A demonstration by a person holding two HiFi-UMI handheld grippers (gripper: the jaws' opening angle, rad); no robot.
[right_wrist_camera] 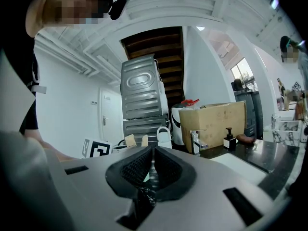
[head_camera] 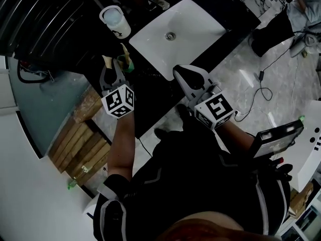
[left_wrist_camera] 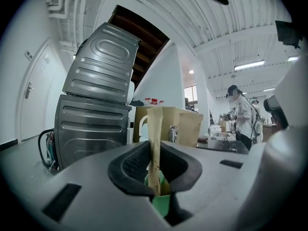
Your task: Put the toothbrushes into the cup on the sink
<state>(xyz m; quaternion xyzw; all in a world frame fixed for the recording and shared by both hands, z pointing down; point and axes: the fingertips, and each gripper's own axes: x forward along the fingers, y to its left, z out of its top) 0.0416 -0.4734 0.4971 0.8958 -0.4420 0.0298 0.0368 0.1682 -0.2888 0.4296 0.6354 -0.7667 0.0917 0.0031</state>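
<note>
Toothbrush (left_wrist_camera: 155, 129) gripped in left claw (left_wrist_camera: 155, 154); right claw (right_wrist_camera: 151, 163) closed, by black countertop (head_camera: 150, 100) with white sink (head_camera: 193, 25).

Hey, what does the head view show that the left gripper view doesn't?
Only the head view: the white sink basin with its drain, a marker cube, a cable on the floor. Only the left gripper view: strip lights overhead and a door. Both: the left gripper shut on the toothbrush.
</note>
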